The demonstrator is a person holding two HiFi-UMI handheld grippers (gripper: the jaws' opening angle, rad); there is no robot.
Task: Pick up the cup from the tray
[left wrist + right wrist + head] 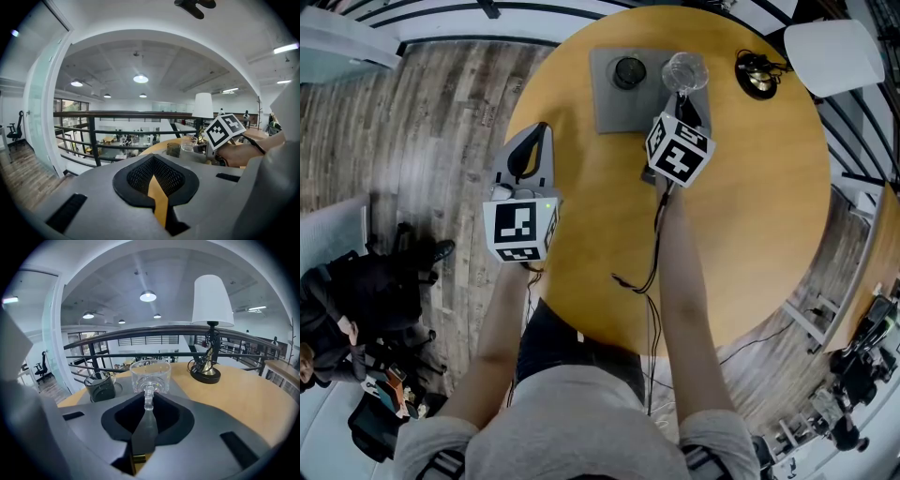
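Left fingers: mine, closed tip to tip on nothing, hanging at the near edge of the table, well apart from the work.
Right fingers: mine, clenched on the handle of the clear cup, which is pinched at my very tips.
Clear cup: just ahead of my tips, upright, seemingly standing on the grey tray.
Dark cup: ahead-left, same tray, apart from the clear one.
Lamp: ahead-right, beyond the tray.
Step, by my judgement: grip made, lift not yet done.
Next calls for: a straight, level rise with the handle firmly held.
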